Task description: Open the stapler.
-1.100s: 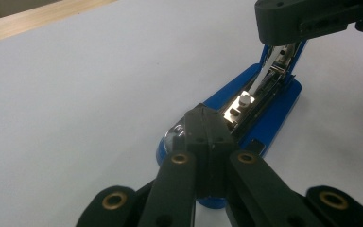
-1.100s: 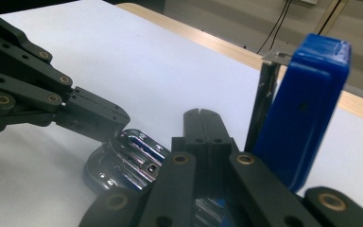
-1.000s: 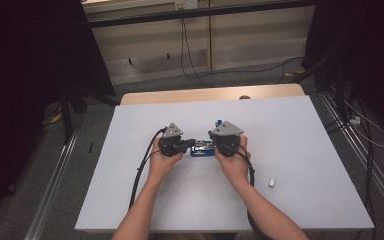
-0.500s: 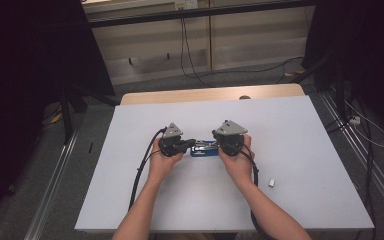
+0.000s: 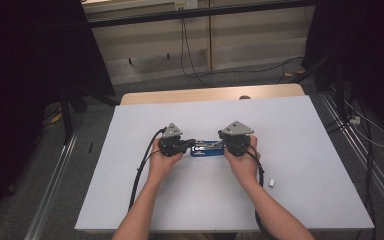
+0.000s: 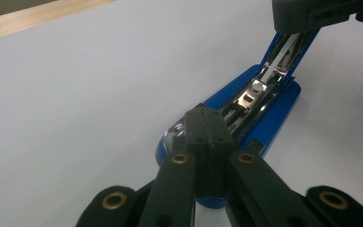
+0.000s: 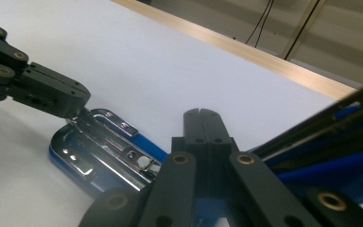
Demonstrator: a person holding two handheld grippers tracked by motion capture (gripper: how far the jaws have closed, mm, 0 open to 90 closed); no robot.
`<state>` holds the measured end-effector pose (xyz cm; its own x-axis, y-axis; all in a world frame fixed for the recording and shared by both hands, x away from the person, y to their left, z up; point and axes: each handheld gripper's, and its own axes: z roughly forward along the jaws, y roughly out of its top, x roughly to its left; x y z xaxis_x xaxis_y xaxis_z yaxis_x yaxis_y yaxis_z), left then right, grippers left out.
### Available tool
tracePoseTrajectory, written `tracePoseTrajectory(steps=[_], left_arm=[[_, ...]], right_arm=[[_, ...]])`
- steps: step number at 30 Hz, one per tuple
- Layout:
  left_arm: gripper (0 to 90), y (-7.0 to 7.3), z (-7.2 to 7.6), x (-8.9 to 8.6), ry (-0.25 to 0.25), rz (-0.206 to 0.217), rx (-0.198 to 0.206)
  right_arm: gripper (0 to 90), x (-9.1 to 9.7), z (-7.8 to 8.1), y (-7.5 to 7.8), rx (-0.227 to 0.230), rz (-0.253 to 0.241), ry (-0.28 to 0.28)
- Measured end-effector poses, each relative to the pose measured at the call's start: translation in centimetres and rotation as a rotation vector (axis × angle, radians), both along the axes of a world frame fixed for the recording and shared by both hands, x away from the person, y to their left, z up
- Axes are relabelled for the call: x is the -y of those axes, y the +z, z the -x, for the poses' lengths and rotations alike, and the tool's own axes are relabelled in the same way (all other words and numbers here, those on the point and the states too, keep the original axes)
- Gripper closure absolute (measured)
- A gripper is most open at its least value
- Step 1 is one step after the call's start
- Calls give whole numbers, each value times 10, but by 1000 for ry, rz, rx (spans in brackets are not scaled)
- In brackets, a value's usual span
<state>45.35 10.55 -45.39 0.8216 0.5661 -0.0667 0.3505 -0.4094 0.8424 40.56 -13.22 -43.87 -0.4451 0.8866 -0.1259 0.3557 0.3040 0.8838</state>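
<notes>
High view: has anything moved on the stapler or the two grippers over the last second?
Nothing has visibly changed. The blue stapler lies opened in the same spot on the white table, the left gripper and right gripper are at its two ends with jaws shut as before, and the small white piece still lies near the right forearm.

high view: overhead, facing forward-down, far | gripper views: close, low | shared: blue stapler [image 5: 207, 148]
</notes>
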Motion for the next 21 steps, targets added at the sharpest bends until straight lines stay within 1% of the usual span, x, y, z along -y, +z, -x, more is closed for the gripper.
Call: tracePoseTrajectory(steps=[2, 3, 5, 15, 18, 19, 20, 21], left_arm=[[900, 0, 0, 0, 1, 2, -4], [900, 0, 0, 0, 1, 6, -6], [900, 0, 0, 0, 2, 7, -6], [900, 0, 0, 0, 1, 5, -3], [900, 0, 0, 0, 2, 8, -5], [900, 0, 0, 0, 2, 8, -5], [900, 0, 0, 0, 2, 8, -5], [900, 0, 0, 0, 3, 9, -6]], right_arm=[[900, 2, 1, -2, -5, -28, -3], [900, 3, 1, -2, -4, -32, -1], [900, 2, 1, -2, -3, -16, 3], [900, 3, 0, -1, -4, 0, 16], [900, 7, -1, -3, -7, 8, 7], [900, 9, -1, -5, -10, 13, -4], [900, 13, -1, -7, -15, 7, -11], [900, 17, -1, -8, -17, -23, -10]])
